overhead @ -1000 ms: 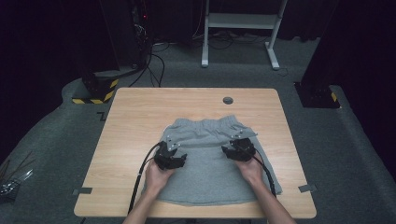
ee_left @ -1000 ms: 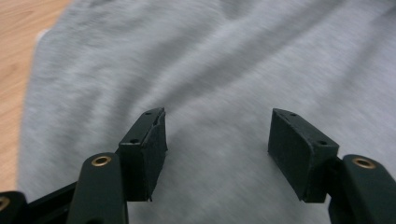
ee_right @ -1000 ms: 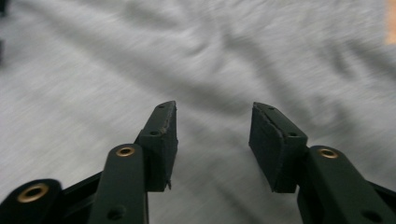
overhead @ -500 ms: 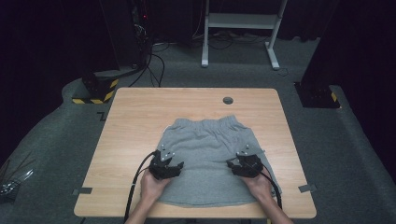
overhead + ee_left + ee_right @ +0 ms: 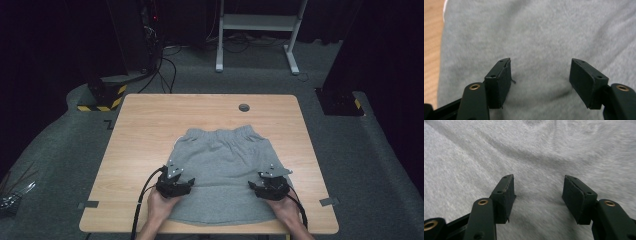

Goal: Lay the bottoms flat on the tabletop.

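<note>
In the high view, a pair of grey shorts [image 5: 220, 172] is seen spread flat on the wooden table [image 5: 145, 130], its elastic waistband turned toward the far edge and its hem lying close to the near edge. Two forearms are brought in from the near edge, each hand wrapped around a gripper from behind. The left gripper [image 5: 186, 186] is held low over the left part of the shorts, near the hem, and the right gripper [image 5: 256, 187] over the right part, level with it; both are tipped inward toward the middle of the shorts. A small dark round grommet [image 5: 244, 107] is set in the table beyond the waistband. In the left gripper view, the jaws are seen standing wide apart just above the grey fabric [image 5: 544, 37], with nothing pinched between the pads; bare wood is visible past the left side of the shorts. In the right gripper view, the jaws have just been opening and stand wide apart, with unheld grey cloth [image 5: 531, 152] below them.
</note>
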Available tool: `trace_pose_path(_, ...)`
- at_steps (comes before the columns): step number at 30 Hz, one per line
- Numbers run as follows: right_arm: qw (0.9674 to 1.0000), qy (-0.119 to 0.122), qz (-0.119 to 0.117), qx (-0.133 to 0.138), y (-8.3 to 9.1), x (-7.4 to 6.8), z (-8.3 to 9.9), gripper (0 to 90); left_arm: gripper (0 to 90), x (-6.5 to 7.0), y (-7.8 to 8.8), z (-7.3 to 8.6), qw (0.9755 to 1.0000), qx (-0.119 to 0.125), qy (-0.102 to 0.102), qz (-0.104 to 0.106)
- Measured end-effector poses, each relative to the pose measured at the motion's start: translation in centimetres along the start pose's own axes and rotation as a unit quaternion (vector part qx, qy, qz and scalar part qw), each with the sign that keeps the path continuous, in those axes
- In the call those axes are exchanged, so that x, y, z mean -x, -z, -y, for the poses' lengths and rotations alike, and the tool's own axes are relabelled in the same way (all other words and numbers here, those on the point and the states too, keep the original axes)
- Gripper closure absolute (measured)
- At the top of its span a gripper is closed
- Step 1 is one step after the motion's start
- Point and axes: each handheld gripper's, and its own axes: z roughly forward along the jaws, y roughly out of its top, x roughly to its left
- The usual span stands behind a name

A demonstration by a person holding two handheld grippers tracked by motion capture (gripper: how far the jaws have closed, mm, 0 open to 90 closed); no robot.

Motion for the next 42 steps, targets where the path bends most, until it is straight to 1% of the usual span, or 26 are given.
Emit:
trace_pose_path(1,0.9999,0.001,0.012,0.006,0.1,0.2,-0.3,44.0,34.4,-0.1,-0.2,-0.3,1.0000,0.003,0.001,-0.003)
trace_pose_path(2,0.9996,-0.009,0.018,0.019,0.1,0.6,-0.7,44.2,34.4,-0.1,-0.5,-0.7,1.0000,0.003,0.004,-0.004)
trace_pose_path(3,0.9992,-0.025,0.020,0.023,-0.1,1.2,-1.1,44.2,34.4,-0.2,-0.9,-1.1,1.0000,0.003,0.002,-0.005)
trace_pose_path(6,0.9973,-0.055,0.043,0.020,-1.2,3.3,-2.3,44.5,34.8,-0.7,-1.9,-2.0,0.9999,-0.001,0.003,-0.014)
trace_pose_path(7,0.9967,-0.064,0.046,0.021,-1.5,3.7,-2.5,44.5,34.9,-1.0,-2.4,-2.3,0.9998,-0.003,0.006,-0.020)
trace_pose_path(8,0.9961,-0.070,0.050,0.017,-2.1,4.6,-2.8,44.9,35.5,-1.2,-2.6,-2.4,0.9997,-0.005,0.007,-0.023)
trace_pose_path(9,0.9958,-0.075,0.051,0.013,-2.3,4.9,-2.8,44.8,35.6,-1.6,-3.0,-2.5,0.9994,-0.012,0.006,-0.031)
trace_pose_path(10,0.9955,-0.077,0.056,0.000,-3.0,5.5,-2.7,45.3,36.7,-1.9,-3.3,-2.5,0.9993,-0.016,0.005,-0.034)
trace_pose_path(11,0.9954,-0.077,0.057,0.001,-3.2,5.9,-2.6,46.3,36.4,-2.5,-3.6,-2.4,0.9994,-0.008,0.002,-0.034)
trace_pose_path(12,0.9951,-0.074,0.065,0.009,-3.3,6.3,-2.4,47.1,36.7,-2.7,-3.7,-2.4,0.9994,-0.005,0.006,-0.033)
trace_pose_path(13,0.9951,-0.069,0.070,0.009,-3.4,6.5,-2.4,47.1,37.0,-3.1,-3.9,-2.6,0.9994,-0.005,0.009,-0.034)
trace_pose_path(14,0.9949,-0.067,0.075,0.009,-3.5,6.6,-2.5,46.8,37.3,-3.2,-4.0,-2.7,0.9992,-0.003,0.013,-0.038)
trace_pose_path(15,0.9947,-0.065,0.080,0.007,-3.6,6.7,-2.6,46.3,37.5,-3.2,-4.2,-2.9,0.9992,-0.006,0.013,-0.038)
trace_pose_path(18,0.9945,-0.064,0.083,0.002,-3.8,6.4,-3.0,43.1,36.6,-2.9,-4.3,-3.2,0.9992,-0.013,0.007,-0.036)
trace_pose_path(19,0.9947,-0.066,0.079,0.002,-3.7,6.3,-3.0,43.1,36.3,-2.8,-4.2,-3.3,0.9993,-0.014,0.008,-0.033)
trace_pose_path(21,0.9951,-0.070,0.069,0.005,-3.3,6.1,-3.2,43.1,36.0,-2.5,-3.6,-3.4,0.9995,-0.014,0.001,-0.030)
trace_pose_path(23,0.9950,-0.076,0.061,0.022,-2.4,6.0,-3.3,43.1,36.0,-2.5,-2.7,-3.5,0.9995,-0.004,0.000,-0.030)
trace_pose_path(26,0.9942,-0.081,0.058,0.041,-1.1,6.0,-3.6,43.1,35.2,-2.9,-1.1,-3.9,0.9995,0.015,0.013,-0.025)
trace_pose_path(29,0.9932,-0.087,0.056,0.054,0.2,6.2,-3.7,42.9,34.5,-3.3,0.3,-4.1,0.9990,0.031,0.023,-0.023)
trace_pose_path(32,0.9918,-0.094,0.060,0.062,1.0,6.5,-3.6,42.9,34.4,-3.5,1.1,-4.0,0.9986,0.040,0.029,-0.021)
trace_pose_path(34,0.9913,-0.096,0.061,0.066,1.4,6.7,-3.4,42.9,34.2,-3.8,1.6,-3.9,0.9986,0.040,0.029,-0.021)
trace_pose_path(39,0.9901,-0.103,0.064,0.071,2.0,6.9,-3.1,42.8,33.7,-4.4,2.6,-3.4,0.9971,0.053,0.051,-0.018)
trace_pose_path(42,0.9893,-0.105,0.066,0.077,2.4,7.1,-3.0,43.0,33.5,-4.7,3.2,-3.1,0.9969,0.056,0.051,-0.023)
